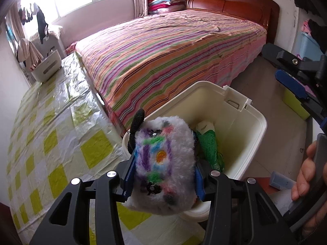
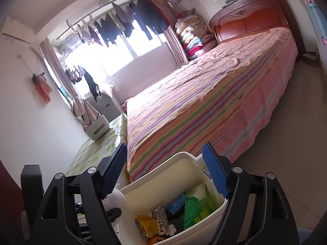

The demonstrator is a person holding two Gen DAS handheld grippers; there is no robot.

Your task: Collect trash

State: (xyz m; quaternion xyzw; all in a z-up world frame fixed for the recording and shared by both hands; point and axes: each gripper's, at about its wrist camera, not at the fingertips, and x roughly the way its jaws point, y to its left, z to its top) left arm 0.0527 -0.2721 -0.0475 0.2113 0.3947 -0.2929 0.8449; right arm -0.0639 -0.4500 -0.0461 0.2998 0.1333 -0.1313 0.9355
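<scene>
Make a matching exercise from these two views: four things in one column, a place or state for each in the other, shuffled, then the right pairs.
Things:
1. fluffy toy
2. white bin
3. right gripper
4. striped bedspread

Places or states:
A. open, with nothing held
B. clamped in the left gripper
C. spread over the bed
D. holds wrappers and other trash

Pairs: 1-B, 2-D, 3-A, 4-C
</scene>
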